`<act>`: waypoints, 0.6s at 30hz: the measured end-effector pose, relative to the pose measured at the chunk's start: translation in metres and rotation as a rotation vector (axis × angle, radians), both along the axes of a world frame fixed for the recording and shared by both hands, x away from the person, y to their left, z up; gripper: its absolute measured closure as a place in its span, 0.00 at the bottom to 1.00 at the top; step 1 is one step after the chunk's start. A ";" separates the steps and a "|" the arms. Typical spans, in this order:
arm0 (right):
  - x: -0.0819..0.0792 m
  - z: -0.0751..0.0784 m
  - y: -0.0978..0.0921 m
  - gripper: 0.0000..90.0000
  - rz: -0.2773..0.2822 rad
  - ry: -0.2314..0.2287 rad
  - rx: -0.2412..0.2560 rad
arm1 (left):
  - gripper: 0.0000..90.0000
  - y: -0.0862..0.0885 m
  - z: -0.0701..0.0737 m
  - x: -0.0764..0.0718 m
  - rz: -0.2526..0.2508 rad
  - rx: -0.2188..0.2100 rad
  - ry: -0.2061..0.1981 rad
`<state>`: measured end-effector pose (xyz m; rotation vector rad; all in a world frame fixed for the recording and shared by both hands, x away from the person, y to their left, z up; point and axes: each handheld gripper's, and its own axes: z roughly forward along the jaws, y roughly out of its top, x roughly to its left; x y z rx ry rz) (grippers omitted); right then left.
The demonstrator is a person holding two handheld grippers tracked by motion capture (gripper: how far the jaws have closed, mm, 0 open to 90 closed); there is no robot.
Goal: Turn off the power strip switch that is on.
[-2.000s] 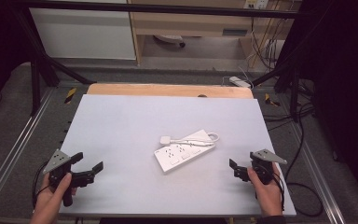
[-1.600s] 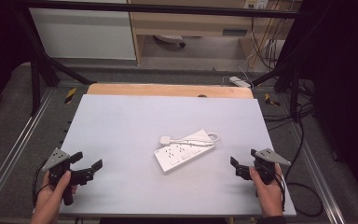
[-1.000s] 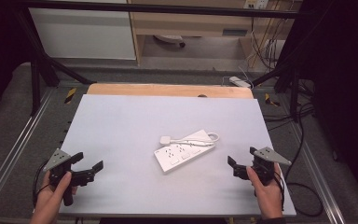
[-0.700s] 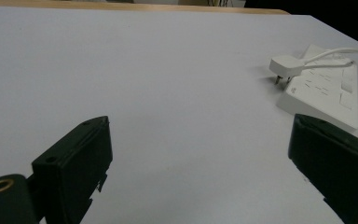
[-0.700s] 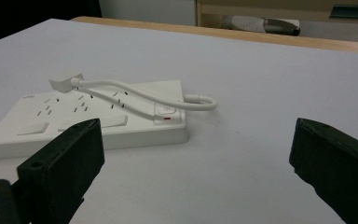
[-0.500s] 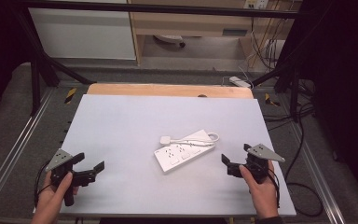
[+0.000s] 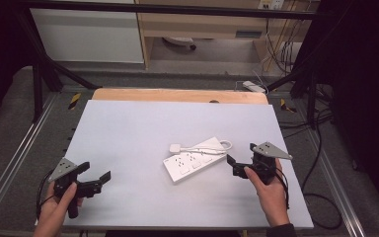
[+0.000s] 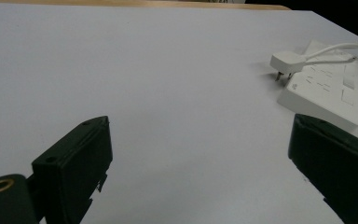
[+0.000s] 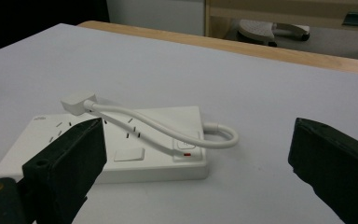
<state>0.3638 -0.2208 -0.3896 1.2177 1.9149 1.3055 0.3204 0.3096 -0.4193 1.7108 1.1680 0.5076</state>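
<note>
On the white desk [image 7: 128, 128] a power strip [image 7: 196, 159] lies near the middle, its plug [image 7: 175, 147] resting on top; the right tool [image 7: 233, 165] gapes just beside it, the left tool [image 7: 98, 178] released, well apart

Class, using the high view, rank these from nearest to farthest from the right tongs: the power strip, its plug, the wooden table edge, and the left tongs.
1. Power strip: just left of the right tongs.
2. Plug: at the strip's far left corner.
3. Wooden edge: along the table's far side.
4. Left tongs: across the table, near the left front.
</note>
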 end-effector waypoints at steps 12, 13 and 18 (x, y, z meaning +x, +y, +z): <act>0.008 0.008 0.015 0.05 0.030 -0.016 0.006 | 0.07 0.000 0.000 -0.001 0.000 0.004 -0.005; 0.008 0.009 0.016 0.05 0.033 -0.018 0.007 | 0.07 0.000 0.000 -0.001 0.000 0.004 -0.005; 0.011 0.012 0.021 0.05 0.037 -0.021 0.013 | 0.07 0.000 0.000 0.000 0.002 0.006 -0.009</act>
